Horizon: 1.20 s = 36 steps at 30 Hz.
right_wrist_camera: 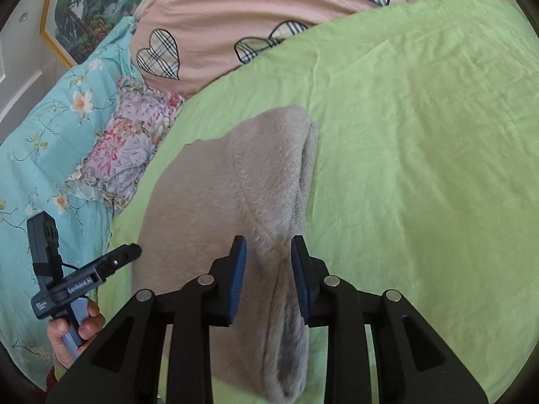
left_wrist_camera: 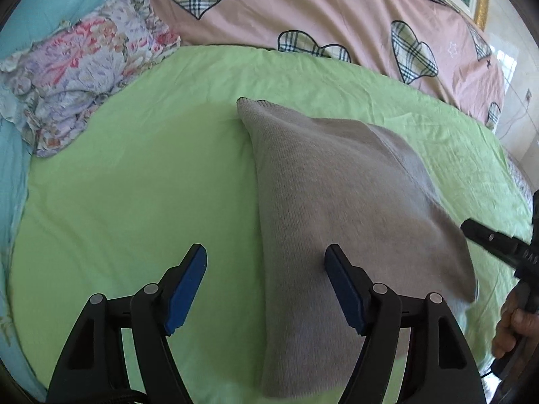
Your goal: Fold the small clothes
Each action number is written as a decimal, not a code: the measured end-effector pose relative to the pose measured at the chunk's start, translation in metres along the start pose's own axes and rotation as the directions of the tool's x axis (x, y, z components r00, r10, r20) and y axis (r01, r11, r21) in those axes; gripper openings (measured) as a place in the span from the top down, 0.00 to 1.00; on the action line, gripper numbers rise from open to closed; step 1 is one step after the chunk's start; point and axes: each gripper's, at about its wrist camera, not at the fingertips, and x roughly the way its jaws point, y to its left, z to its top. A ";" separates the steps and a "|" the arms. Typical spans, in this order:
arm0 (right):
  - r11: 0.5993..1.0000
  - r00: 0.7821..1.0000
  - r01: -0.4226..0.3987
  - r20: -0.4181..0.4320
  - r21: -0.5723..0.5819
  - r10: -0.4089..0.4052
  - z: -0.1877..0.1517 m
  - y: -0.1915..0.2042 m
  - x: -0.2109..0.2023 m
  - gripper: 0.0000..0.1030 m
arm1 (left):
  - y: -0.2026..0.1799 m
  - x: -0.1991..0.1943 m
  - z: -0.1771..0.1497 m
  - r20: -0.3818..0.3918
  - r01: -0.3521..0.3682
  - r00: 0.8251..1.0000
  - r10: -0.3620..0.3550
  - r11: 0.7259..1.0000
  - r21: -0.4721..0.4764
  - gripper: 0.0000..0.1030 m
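Both grippers, left gripper (left_wrist_camera: 266,266) and right gripper (right_wrist_camera: 268,262), spread-jawed over grey knit (left_wrist_camera: 337,202).

A light green sheet (left_wrist_camera: 141,181) covers the bed, creased all over. Beyond it lies a pink quilt (left_wrist_camera: 303,10) printed with plaid hearts. A frilled floral pillow (left_wrist_camera: 84,77) (purple and pink blooms) rests at the sheet's far left edge, against a turquoise flowered cover (right_wrist_camera: 43,134). A gold-framed picture (right_wrist_camera: 84,10), apparently a landscape, hangs behind.
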 end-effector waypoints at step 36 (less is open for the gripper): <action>0.942 0.980 0.141 -0.090 -0.306 -0.177 -0.108 0.077 -0.039 0.08 | -0.020 -0.046 -0.099 -0.064 -0.133 0.988 0.139 0.987 0.095 0.15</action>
